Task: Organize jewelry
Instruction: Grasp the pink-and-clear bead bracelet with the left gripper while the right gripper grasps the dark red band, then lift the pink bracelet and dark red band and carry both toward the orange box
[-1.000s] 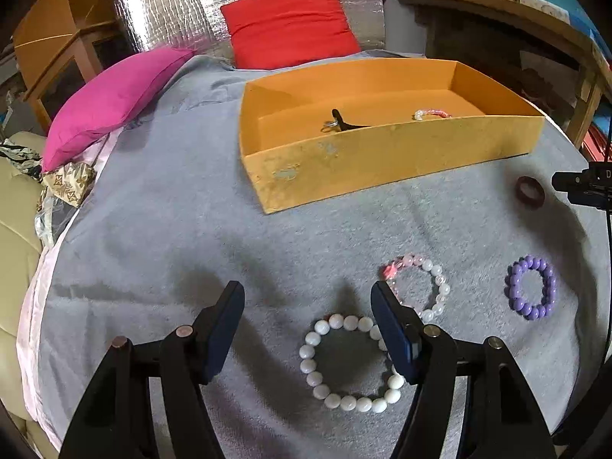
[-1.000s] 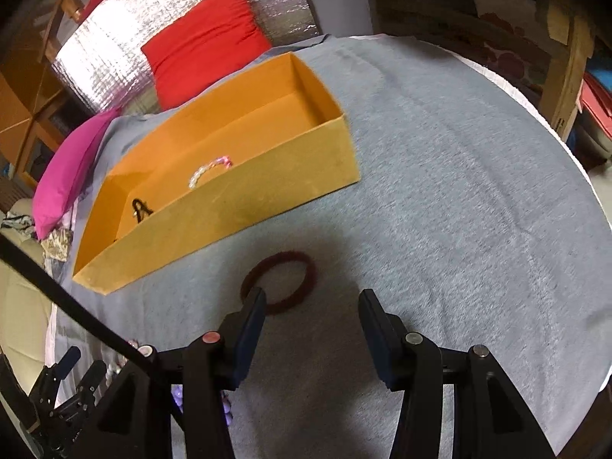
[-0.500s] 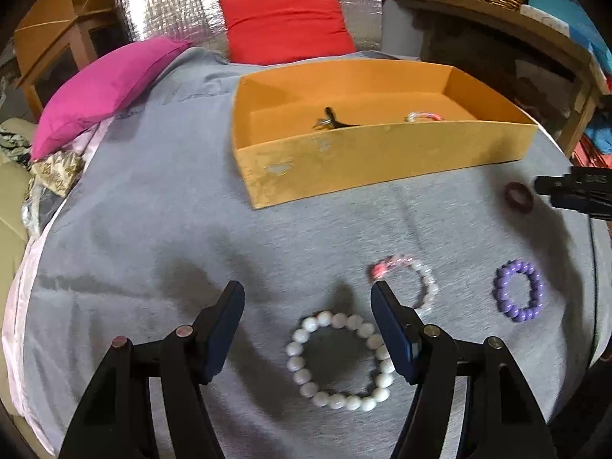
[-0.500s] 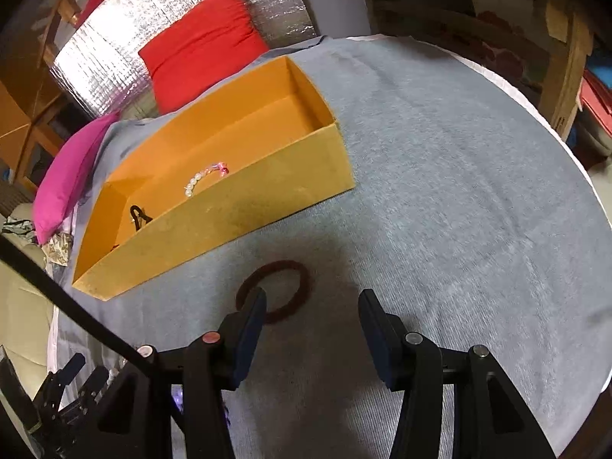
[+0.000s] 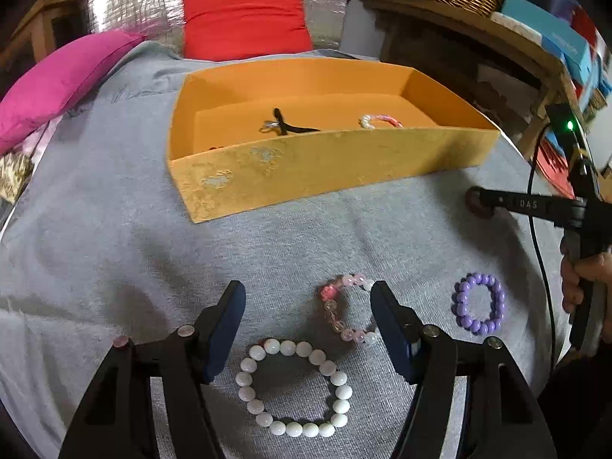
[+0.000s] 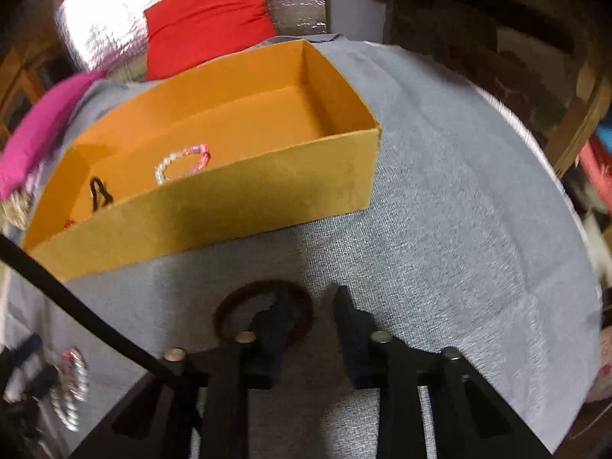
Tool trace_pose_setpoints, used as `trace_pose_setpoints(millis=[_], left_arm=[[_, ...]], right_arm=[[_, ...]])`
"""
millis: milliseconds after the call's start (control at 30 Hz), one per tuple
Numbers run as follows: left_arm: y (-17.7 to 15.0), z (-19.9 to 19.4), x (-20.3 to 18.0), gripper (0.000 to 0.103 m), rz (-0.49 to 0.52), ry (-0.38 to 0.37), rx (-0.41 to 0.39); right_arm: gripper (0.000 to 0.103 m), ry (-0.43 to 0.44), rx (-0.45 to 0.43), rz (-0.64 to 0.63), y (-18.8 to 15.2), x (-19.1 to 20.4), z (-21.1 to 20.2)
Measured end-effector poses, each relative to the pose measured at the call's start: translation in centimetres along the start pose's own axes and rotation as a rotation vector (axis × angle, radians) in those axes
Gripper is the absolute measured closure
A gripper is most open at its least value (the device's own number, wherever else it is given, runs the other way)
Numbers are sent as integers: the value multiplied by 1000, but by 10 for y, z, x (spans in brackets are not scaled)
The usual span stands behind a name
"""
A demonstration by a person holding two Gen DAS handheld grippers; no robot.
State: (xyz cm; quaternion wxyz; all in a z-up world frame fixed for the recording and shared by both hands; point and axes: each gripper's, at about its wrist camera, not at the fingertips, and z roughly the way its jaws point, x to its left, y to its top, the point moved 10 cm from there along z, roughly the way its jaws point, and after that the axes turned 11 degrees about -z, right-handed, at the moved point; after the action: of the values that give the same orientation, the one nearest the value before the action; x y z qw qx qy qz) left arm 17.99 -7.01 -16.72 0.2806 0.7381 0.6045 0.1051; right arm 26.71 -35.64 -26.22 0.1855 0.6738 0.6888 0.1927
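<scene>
Left wrist view: the left gripper point(image 5: 305, 306) hung with jaws apart and closing slightly, holding nothing. The pink bracelet point(image 5: 344, 313) lay between them, the white bracelet point(image 5: 294, 388) nearer the camera, both well before the box point(image 5: 325, 168).

Right wrist view: the right gripper point(image 6: 311, 306) was closing, its left finger inside the dark ring point(image 6: 264, 311), just before the box point(image 6: 229, 206); I cannot tell if the pads pressed it.
</scene>
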Motion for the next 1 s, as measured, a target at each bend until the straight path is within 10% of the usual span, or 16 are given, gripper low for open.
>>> trace_pose_setpoints(millis=[367, 1000], left_arm=[[-9, 18, -17, 90, 47, -38, 52], [16, -12, -3, 95, -27, -33, -94]], right_arm=[[93, 53, -18, -1, -4, 18, -10], [93, 229, -111, 115, 0, 11, -42]])
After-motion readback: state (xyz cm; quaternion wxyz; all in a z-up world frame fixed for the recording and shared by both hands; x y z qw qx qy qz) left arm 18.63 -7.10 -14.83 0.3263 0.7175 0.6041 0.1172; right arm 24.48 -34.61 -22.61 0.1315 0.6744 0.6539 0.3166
